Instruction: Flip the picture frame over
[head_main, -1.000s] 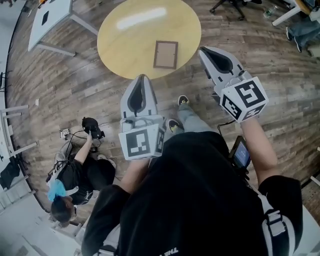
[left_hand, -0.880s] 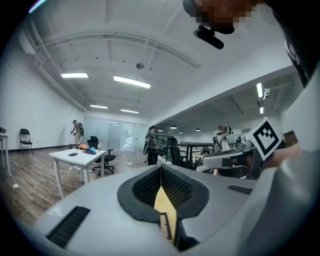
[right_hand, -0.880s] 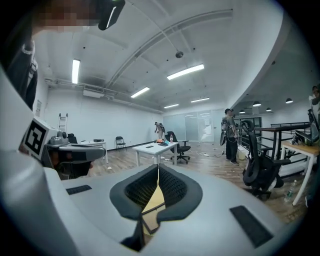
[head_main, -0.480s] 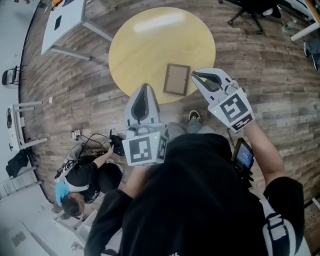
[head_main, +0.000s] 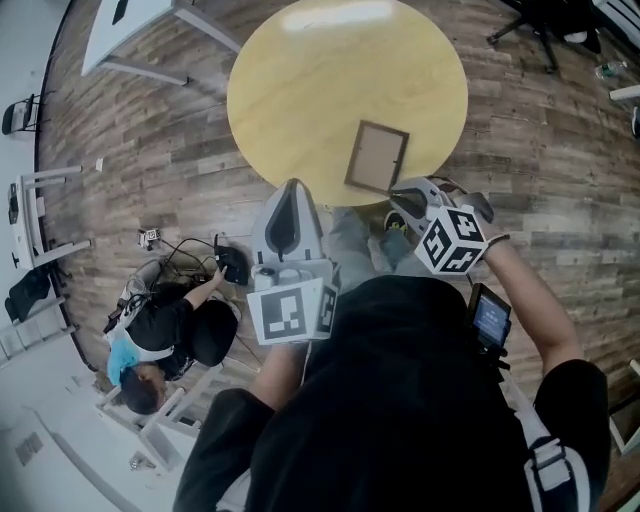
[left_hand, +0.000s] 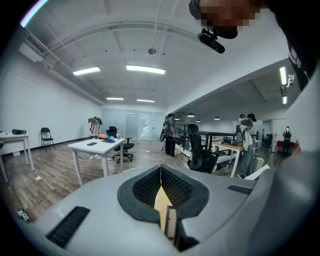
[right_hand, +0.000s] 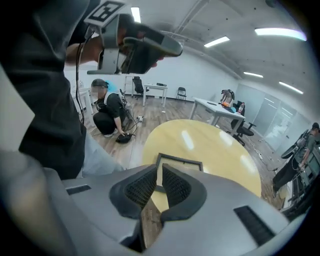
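Note:
A brown picture frame (head_main: 376, 157) lies flat near the front edge of a round yellow table (head_main: 330, 80). My right gripper (head_main: 395, 196) is shut and empty, tilted down, with its tips at the frame's near right corner. In the right gripper view the frame (right_hand: 187, 161) lies just beyond the closed tips (right_hand: 159, 165) on the table (right_hand: 215, 150). My left gripper (head_main: 293, 184) is shut too and hangs over the floor just short of the table's edge, left of the frame. A sliver of the frame (left_hand: 171, 223) shows below its closed tips (left_hand: 161, 168).
A person crouches on the wood floor at the left (head_main: 160, 340) beside cables and a dark device (head_main: 232, 265). A white table (head_main: 140, 30) stands at the far left and an office chair (head_main: 545, 30) at the far right. My feet (head_main: 395, 225) are under the table's edge.
The table and frame have come closer. My right gripper has dropped and rolled, from up at the right to the frame's near corner. The left gripper has moved a little forward.

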